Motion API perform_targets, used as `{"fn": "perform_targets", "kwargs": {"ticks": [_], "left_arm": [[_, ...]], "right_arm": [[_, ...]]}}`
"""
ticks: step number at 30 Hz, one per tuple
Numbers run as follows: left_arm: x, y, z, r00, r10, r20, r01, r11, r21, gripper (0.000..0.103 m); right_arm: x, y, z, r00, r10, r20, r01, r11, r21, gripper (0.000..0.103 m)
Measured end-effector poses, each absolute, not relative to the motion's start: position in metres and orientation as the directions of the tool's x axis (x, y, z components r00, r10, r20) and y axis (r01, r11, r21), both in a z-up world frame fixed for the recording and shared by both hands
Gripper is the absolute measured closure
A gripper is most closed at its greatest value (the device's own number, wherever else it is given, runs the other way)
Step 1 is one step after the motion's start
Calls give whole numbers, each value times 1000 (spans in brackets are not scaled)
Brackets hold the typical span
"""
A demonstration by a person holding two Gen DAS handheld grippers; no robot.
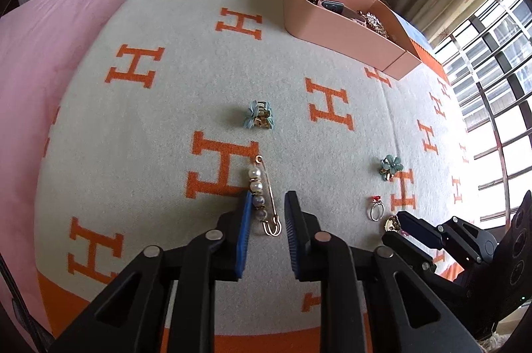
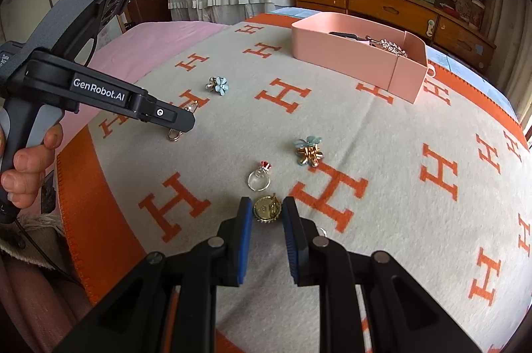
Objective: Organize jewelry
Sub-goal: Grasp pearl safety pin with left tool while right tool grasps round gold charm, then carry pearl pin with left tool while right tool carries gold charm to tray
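Left wrist view: the left tool (image 1: 268,198) points down at the blanket (image 1: 173,107) on the bed, jaws narrowed around one pearl pin (image 1: 262,196). The left pad (image 1: 244,220) sits right against the beads, but the right pad is a bit off the wire, so it's not gripping yet. Count on the blanket here: two blue flower clips, one (image 1: 259,115) near the middle and another (image 1: 390,167) toward the right edge, plus one ring (image 1: 375,210) with a red bit on top. One pink tray (image 1: 332,27) sits at the far edge with a few pieces inside, can't make out how many. The right tool (image 1: 404,225) is down at the near right, tips on a gold brooch (image 1: 392,224).

Right wrist view: the right tool (image 2: 267,208) has its jaws close on either side of that one round gold brooch (image 2: 267,209); whether the pads actually press on it, I can't tell. Ring (image 2: 259,178) is just beyond it, one flower clip (image 2: 309,152) to its right, the other (image 2: 219,85) further back. A hand (image 2: 25,163) holds the left tool (image 2: 188,123) over the pin (image 2: 174,133), toward the blanket's left edge. Tray (image 2: 345,57) at the far edge.
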State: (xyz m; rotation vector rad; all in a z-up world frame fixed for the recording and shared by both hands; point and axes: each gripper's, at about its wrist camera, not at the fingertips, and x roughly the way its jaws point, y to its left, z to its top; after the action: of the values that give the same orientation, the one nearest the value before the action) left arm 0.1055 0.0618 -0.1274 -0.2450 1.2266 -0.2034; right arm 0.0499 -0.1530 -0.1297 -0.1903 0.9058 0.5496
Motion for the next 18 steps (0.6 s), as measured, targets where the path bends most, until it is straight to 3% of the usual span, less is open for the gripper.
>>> {"fn": "perform_targets", "kwargs": {"ticks": [4,11,18], "left_arm": [[105,64,-128,333,-272,-903,4,958,-287,98],[100,52,-124,353,-272,-895,23,959,-283,98],[99,52,-86,417,-304,-856,63,950,-306,98]], "right_arm": [[49,-155,-130,487,381,-786,-522,848,88,84],[48,-160,-128,487,392,-781,-509,853,110,84],[49,-164,-117,503,407,-762,-497,858,131,84]]}}
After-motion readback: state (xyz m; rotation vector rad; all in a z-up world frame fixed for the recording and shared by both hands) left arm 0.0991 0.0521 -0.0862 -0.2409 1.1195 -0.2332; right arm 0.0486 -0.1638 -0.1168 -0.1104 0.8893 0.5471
